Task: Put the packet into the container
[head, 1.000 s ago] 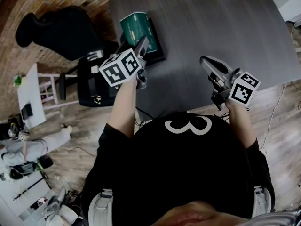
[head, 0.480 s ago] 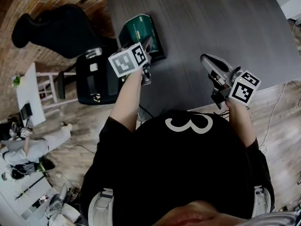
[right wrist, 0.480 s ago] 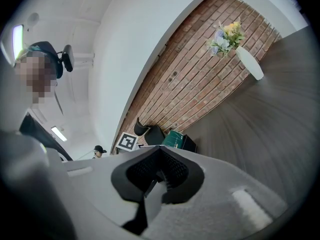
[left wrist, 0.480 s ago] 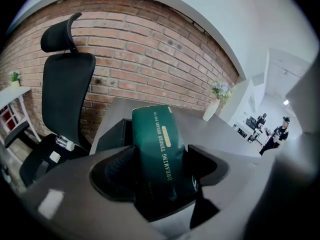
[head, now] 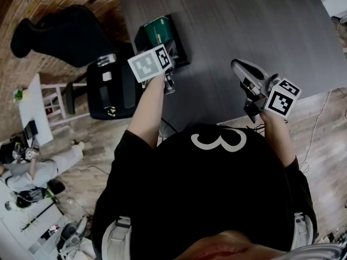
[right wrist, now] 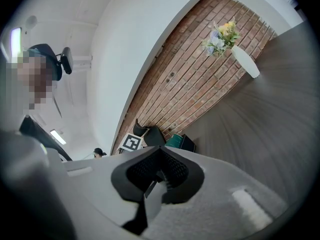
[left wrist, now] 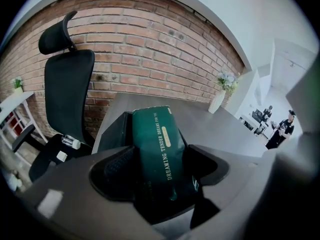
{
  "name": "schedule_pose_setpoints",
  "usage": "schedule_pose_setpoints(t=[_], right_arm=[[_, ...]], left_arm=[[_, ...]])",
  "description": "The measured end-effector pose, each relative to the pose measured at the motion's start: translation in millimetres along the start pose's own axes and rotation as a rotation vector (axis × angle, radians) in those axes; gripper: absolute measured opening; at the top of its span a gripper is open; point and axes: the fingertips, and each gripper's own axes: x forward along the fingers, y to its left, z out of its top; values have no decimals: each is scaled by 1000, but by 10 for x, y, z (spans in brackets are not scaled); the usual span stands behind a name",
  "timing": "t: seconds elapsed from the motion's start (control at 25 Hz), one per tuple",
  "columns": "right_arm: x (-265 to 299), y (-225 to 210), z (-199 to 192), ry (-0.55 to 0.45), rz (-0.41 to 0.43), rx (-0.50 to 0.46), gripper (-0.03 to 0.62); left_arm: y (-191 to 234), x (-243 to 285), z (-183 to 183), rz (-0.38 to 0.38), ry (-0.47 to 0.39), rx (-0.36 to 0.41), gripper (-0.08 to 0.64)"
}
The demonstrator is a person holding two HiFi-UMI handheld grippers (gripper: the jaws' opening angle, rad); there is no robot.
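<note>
A dark green packet point(head: 156, 30) lies lengthwise in a black open container point(head: 184, 58) at the left edge of the dark grey table point(head: 255, 31). My left gripper point(head: 171, 51) sits at the container's near end. In the left gripper view its pads press on both sides of the packet's point(left wrist: 157, 144) near end, while the far end rests inside the container point(left wrist: 112, 129). My right gripper point(head: 237, 67) hangs over the table's near edge, well right of the container. In the right gripper view its jaws point(right wrist: 160, 176) meet with nothing between them.
A black office chair point(head: 70, 34) stands left of the table, close to the container. A white vase with flowers point(left wrist: 222, 86) stands at the table's far end by the brick wall. A white shelf point(head: 38, 107) and a seated person point(head: 27, 172) are on the floor at left.
My left gripper has moved forward and lower toward the container with the packet. The right gripper has stayed in place.
</note>
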Motion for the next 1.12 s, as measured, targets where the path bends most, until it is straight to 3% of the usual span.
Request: schedule_pose_setpoints(t=[0.4,0.52,0.6,1.12], right_arm=[[-13,0,21,-23,0,11,0],[-7,-1,18,-19,-4,17,2],[-10,-18,4,-14,-8,22,2],[-54,51,-29,-10,-4,24,2]], left_arm=[[-13,10,-9,0,0,26,356],[6,-2,5,12,-3,47,293],[9,-1,13,15,-6,54,293],[20,-151,56,-41,-55,17,299]])
